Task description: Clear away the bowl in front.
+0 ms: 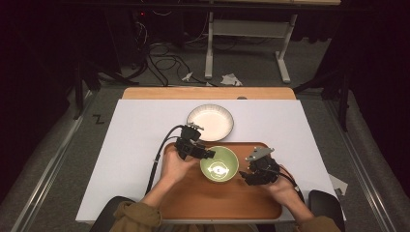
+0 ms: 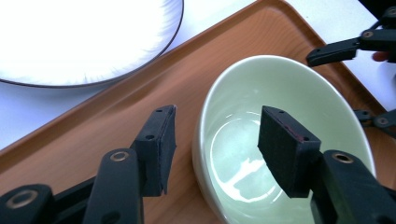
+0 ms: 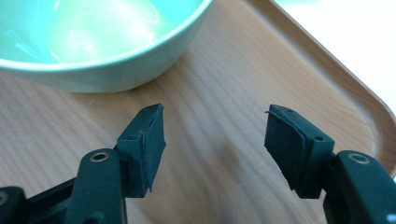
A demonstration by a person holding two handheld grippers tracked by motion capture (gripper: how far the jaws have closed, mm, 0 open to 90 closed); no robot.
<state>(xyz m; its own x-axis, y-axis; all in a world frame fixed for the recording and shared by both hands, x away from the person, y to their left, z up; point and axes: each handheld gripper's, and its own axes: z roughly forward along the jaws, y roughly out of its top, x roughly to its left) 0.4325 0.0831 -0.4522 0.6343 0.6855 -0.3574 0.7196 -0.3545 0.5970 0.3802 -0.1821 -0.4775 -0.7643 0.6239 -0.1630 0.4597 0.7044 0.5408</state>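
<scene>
Sitting upright near the middle of the wooden tray (image 1: 217,198), toward its far edge: the green bowl (image 1: 219,164), empty and glossy inside. Straddling the bowl's near-left rim with jaws spread apart: the left gripper (image 2: 217,140), one pad hanging outside the wall over the tray wood, the other hanging inside over the hollow, neither pressing on the rim. Hovering just right of the bowl, over bare tray wood: the right gripper (image 3: 215,140), jaws likewise standing wide with nothing between them, the bowl's wall (image 3: 107,65) lying just beyond its left pad. Resting on the white tabletop (image 1: 135,145) just past the tray's far edge: a white plate (image 1: 210,122) with a dark rim, close behind the left gripper. Coming in from the bottom of the high view: both hands in olive sleeves, one on each side of the bowl.
</scene>
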